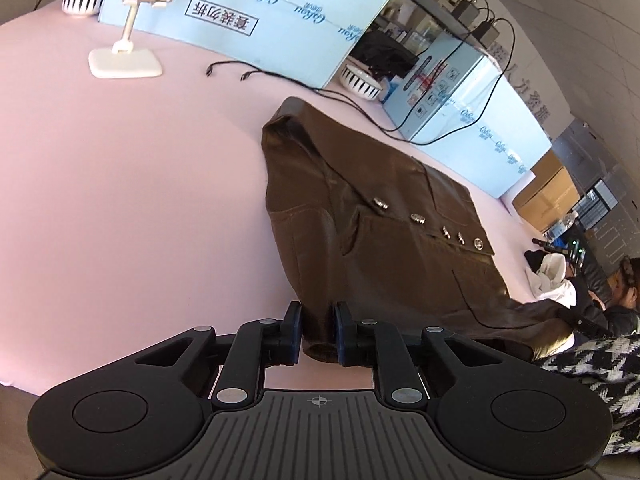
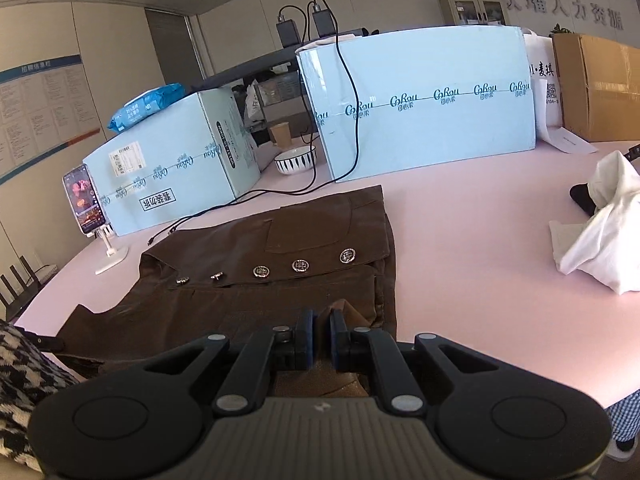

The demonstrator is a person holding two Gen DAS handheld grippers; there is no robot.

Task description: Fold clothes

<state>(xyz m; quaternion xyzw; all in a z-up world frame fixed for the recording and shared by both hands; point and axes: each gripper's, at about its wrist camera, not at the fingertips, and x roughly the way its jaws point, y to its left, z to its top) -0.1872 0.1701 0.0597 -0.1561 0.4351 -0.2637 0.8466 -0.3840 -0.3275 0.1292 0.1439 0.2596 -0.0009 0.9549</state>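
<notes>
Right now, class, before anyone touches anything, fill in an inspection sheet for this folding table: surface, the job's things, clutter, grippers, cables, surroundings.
Surface: pink table, smooth, no spills seen.
Job's things: brown jacket lying flat, five metal buttons in a row; white garment bunched at the right.
Clutter: phone on a white stand, striped bowl, pale blue boxes, blue packet on one box.
Grippers: left gripper has its jaws shut on a jacket edge; right gripper has its jaws shut on brown fabric.
Cables: black cables run down a box, loose ends beside the jacket.
Surroundings: cardboard box, wall notice board, cabinet.
</notes>
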